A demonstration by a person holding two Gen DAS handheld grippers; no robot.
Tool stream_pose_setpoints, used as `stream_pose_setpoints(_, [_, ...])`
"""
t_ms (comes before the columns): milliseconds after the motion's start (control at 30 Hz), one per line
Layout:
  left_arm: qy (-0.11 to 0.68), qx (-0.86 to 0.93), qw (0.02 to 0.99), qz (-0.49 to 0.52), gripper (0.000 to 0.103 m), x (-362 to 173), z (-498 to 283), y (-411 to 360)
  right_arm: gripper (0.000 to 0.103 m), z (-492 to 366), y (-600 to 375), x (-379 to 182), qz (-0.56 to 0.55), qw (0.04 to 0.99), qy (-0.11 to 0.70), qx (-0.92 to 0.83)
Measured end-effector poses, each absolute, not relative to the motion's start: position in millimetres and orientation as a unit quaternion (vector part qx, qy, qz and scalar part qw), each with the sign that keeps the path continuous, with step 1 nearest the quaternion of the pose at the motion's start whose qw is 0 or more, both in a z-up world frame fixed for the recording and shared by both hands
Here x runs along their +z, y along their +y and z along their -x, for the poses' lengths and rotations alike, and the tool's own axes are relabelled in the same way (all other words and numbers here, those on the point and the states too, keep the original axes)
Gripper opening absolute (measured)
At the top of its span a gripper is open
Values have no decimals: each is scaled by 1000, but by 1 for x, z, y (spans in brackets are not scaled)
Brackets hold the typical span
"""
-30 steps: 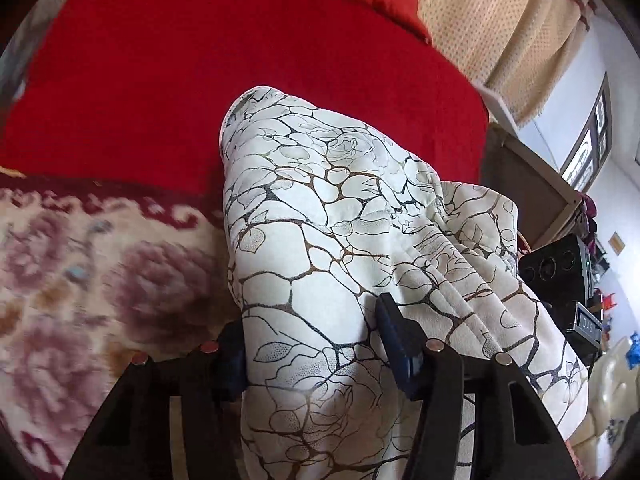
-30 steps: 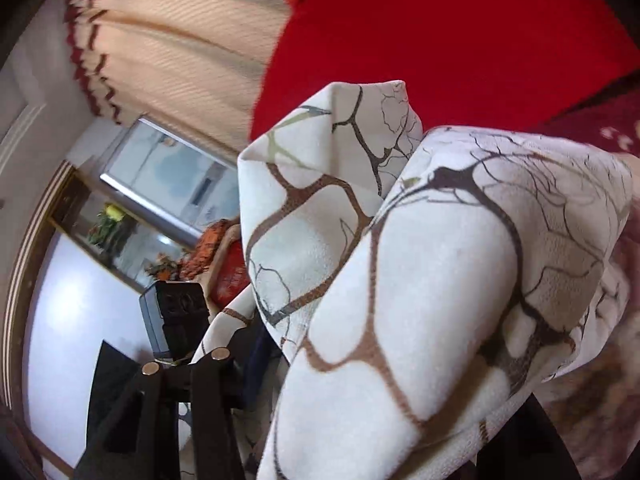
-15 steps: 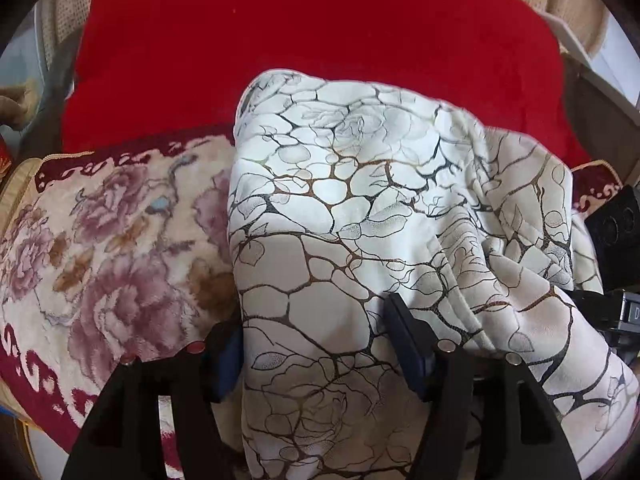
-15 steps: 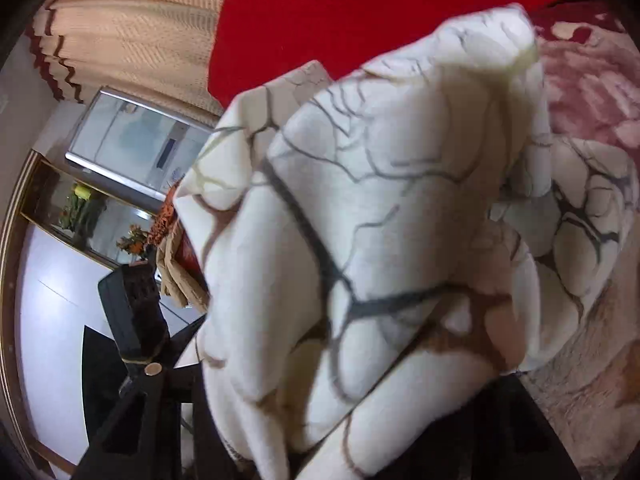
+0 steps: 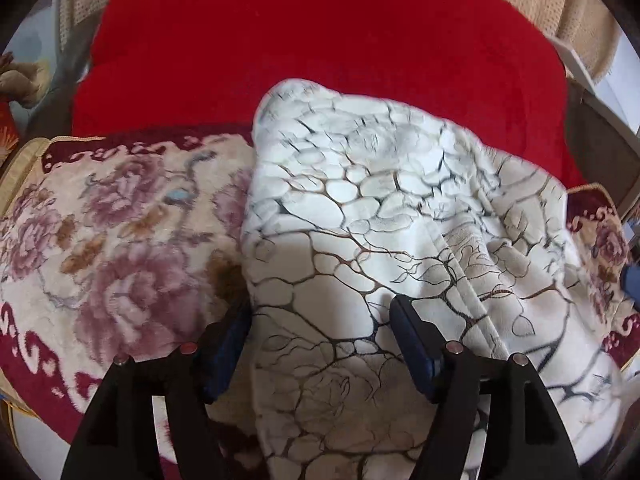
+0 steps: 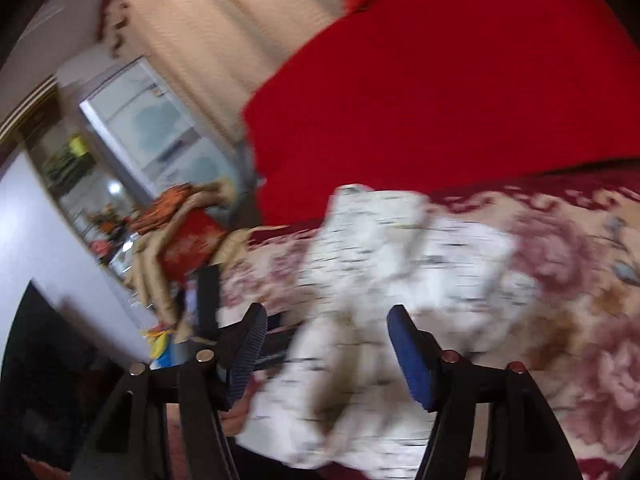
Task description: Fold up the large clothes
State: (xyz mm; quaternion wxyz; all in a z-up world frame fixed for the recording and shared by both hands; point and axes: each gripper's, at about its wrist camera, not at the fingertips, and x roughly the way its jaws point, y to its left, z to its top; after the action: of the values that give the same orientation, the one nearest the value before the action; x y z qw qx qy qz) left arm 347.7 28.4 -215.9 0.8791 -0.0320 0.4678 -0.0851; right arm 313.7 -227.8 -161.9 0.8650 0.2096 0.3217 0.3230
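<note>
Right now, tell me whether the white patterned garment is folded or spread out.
Folded, loosely: the white garment lies doubled in thick rumpled layers on the floral blanket, not flat.

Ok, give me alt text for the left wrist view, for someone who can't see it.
A white garment with a brown cracked-vein print lies bunched on a floral blanket, running between the open blue-padded fingers of the left gripper. A red cushion fills the background.

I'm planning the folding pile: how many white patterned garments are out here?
1. The white patterned garment lies bunched on the floral blanket, in front of the red cover. Others may be hidden in its folds.
</note>
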Motion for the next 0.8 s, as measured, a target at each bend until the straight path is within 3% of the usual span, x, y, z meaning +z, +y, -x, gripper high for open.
stream_pose_setpoints(200, [435,-51,898,42,72,-202,-333,66,38,-303,-174,-202,-132,854,389,320])
stream_pose_setpoints(267, [456,-48,888,21,72,-214,-337,60,37,-302,-183,-239,-122,855,418,281])
stream_pose_setpoints(400, [462,-28,886,-41,72,-232,-336,39,33,-294,-210,-266,-169,855,390,296])
stream_pose_setpoints(567, [439,-3,893,-98,72,-228,-329,26,36,-299,-215,-245,-176,841,408,308])
stream_pose_setpoints(800, [440,-2,892,-98,72,-228,-331,27,37,-341,-214,-171,-169,887,336,267])
